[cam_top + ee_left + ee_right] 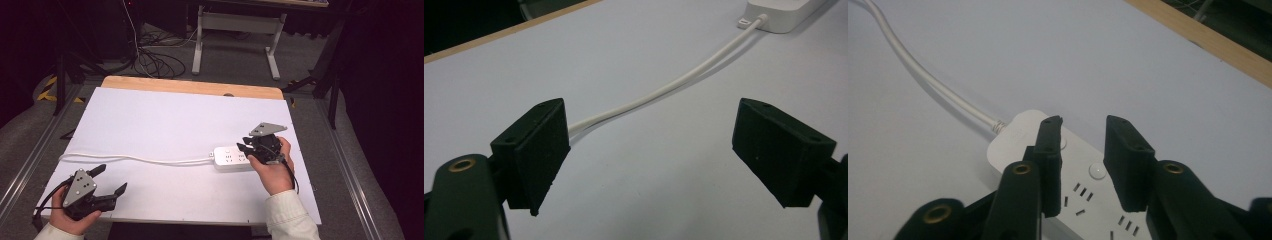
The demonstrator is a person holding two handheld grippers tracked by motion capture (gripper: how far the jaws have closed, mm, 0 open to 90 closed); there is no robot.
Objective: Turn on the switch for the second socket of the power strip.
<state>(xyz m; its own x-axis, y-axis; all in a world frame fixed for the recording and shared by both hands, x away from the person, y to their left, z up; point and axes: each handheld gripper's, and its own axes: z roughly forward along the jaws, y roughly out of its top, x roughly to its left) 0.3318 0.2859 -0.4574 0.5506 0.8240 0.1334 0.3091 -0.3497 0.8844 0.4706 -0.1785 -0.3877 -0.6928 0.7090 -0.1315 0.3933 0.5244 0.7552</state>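
- One bench (pixel 165 120) carries everything: a white sheet covers most of it, with a strip of bare wood along the far edge. Wide open room lies across the far half and the middle; the sheet's near edge runs just under the hands.
- One power strip (pixel 231 158) lies flat toward the right side of the bench, nearer the near edge than the far one. It is white and oblong with rounded corners; in the right gripper view its top shows a round button and rows of dark socket slots.
- One white cord (pixel 135 159) leaves the strip's left end and runs leftward across the sheet to the left edge, lying flat in a shallow curve.
- Two grippers, one in each hand. The left gripper (pixel 111 179) sits low at the near left corner, well apart from the strip, its jaws spread wide with nothing between them; the cord passes beyond them in the left gripper view.
- The right gripper (pixel 245 148) is over the strip's right end, jaws narrowed to a slim gap above its top near the button, holding nothing.
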